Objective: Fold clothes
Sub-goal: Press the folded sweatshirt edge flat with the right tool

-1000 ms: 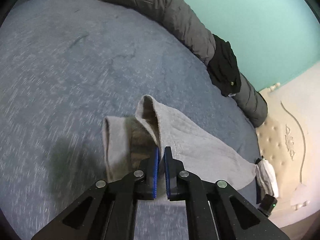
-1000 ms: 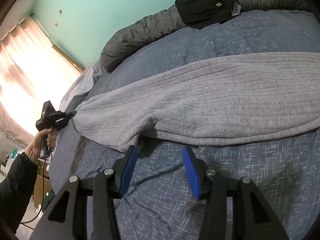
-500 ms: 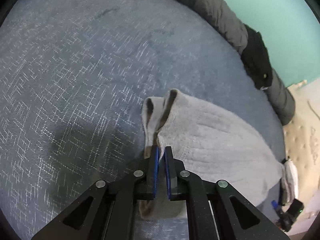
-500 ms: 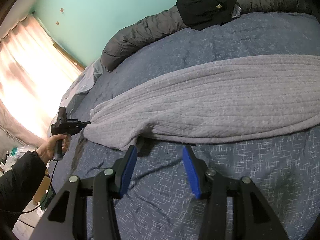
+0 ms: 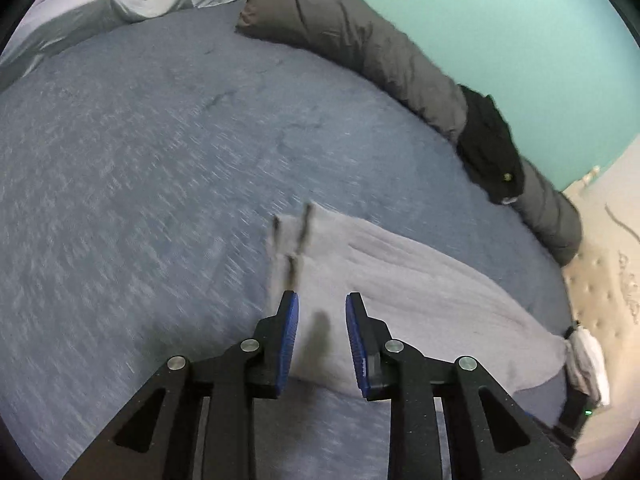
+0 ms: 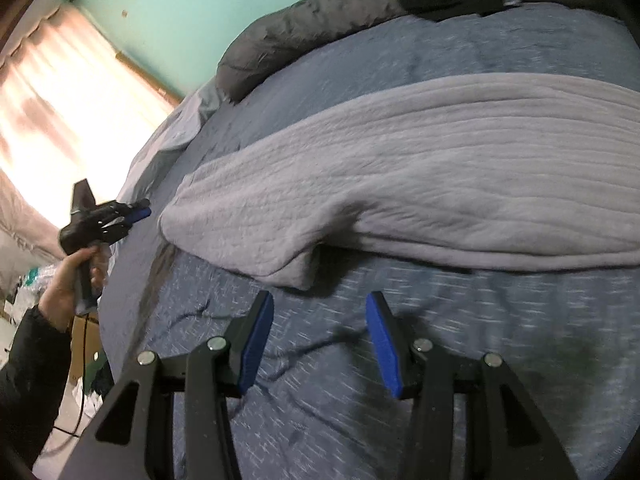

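Your left gripper [image 5: 322,312] has just been opening: its blue pads now stand apart, and the end of the grey garment [image 5: 400,296] lies on the bed under and beyond them, no pad pressing on it. The cloth's end is blurred, with dark folds showing at its tip. Your right gripper [image 6: 320,312] is spread with nothing between its jaws; it hangs over the blue bedspread [image 6: 440,360], just short of the garment's near edge. From there the grey garment stretches in a long ribbed band across the bed. Beyond it, a rolled dark grey duvet [image 5: 380,52] runs along the turquoise wall [image 5: 500,20], with a black garment [image 5: 488,144] draped over it. That black piece carries a small yellowish label, too small to read. No other writing is legible.
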A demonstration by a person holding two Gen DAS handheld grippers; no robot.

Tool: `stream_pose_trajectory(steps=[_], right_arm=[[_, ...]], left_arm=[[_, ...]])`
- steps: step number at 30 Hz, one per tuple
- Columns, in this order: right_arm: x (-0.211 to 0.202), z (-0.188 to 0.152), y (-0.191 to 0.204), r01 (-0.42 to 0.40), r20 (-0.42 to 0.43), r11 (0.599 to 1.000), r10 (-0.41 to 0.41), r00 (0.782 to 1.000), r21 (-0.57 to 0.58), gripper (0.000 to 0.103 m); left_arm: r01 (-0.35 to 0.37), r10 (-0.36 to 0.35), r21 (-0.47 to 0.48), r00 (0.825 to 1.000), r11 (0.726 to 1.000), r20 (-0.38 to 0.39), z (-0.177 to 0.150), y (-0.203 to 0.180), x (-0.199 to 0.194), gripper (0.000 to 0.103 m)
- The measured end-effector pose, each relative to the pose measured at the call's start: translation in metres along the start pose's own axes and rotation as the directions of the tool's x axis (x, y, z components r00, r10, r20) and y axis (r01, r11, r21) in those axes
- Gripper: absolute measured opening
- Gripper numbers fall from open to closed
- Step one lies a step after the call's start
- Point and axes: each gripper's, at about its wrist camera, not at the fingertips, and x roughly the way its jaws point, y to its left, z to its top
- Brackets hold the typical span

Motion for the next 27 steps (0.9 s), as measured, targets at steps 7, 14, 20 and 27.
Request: stream_pose_trajectory(steps=[7,14,20,27], right_arm=[[0.038,0.002,0.038,0.022,-0.044,0.984,-0.030,0.999,-0.179,0.049],[0.057,0.009,0.044,0.109,0.009,0.960,-0.111,0.994,-0.257,0.049],[0.067,0.012,0.046,0.167,0.036,0.940,-0.164,0.986,-0.296,0.049],[0.072,0.009,0.064,0.038,-0.018,0.932,-0.047,0.999,-0.361,0.045]], left_arm=[[0.066,-0.066,-0.060,0.998,0.996,0.013,-0.057,-0.009,0.005,0.028],[0.030,-0.030,-0.007,0.999,1.000,0.017,-0.077,-0.011,0.013,0.028],[0.062,-0.062,-0.024,0.998,0.998,-0.013,-0.089,-0.006,0.026,0.028],[0.077,-0.077,-0.024,0.997,0.997,0.027,-0.077,-0.001,0.012,0.028]])
